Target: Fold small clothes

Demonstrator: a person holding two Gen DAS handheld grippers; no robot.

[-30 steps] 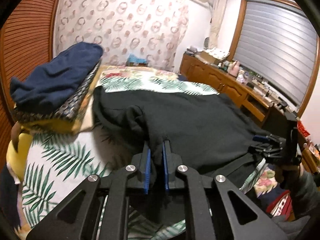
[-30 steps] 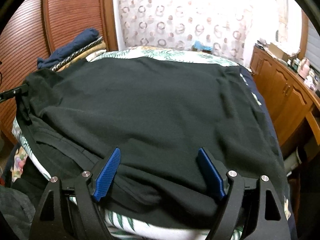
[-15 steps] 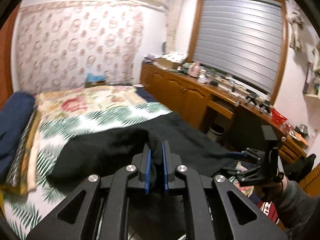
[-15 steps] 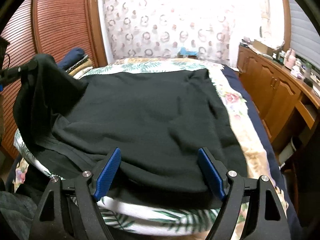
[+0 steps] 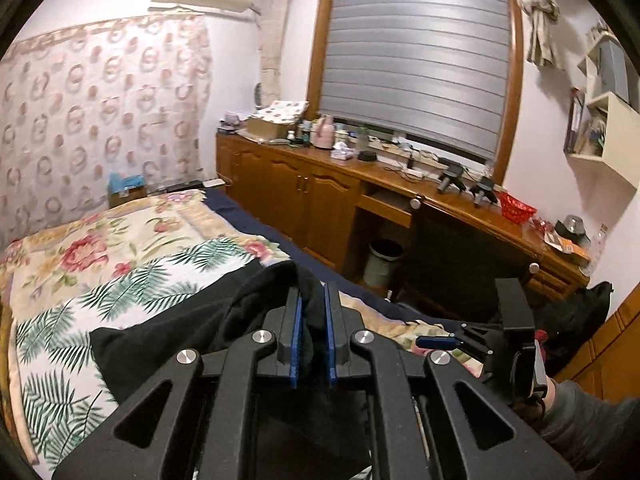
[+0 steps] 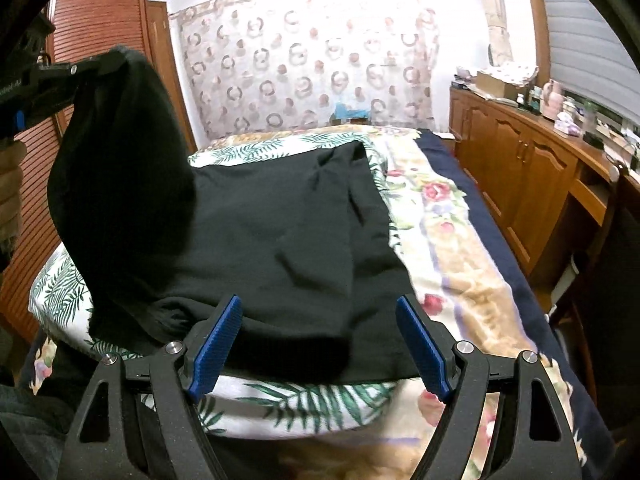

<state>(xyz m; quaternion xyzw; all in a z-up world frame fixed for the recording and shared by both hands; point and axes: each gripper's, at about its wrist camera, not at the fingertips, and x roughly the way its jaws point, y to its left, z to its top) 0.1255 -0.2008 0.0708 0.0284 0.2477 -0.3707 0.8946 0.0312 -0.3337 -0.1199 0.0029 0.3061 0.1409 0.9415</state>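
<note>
A black garment (image 6: 280,240) lies spread on the bed. My left gripper (image 5: 311,312) is shut on a bunched edge of the black garment (image 5: 208,320) and holds it lifted; in the right wrist view the left gripper (image 6: 92,66) shows at the upper left with the cloth hanging from it in a raised flap. My right gripper (image 6: 320,340) is open and empty, hovering just above the garment's near edge. It also shows in the left wrist view (image 5: 436,342) at the right, low over the bed.
The bed has a palm-leaf and floral cover (image 5: 132,248). A long wooden cabinet and desk (image 5: 320,184) with clutter runs along the right wall, with a bin (image 5: 384,264) under it. A slatted wooden door (image 6: 96,40) stands at the left.
My left gripper has lifted the garment's edge higher and swung it to the right, folding the cloth over. More bed cover shows on the right. The right gripper stays open.
</note>
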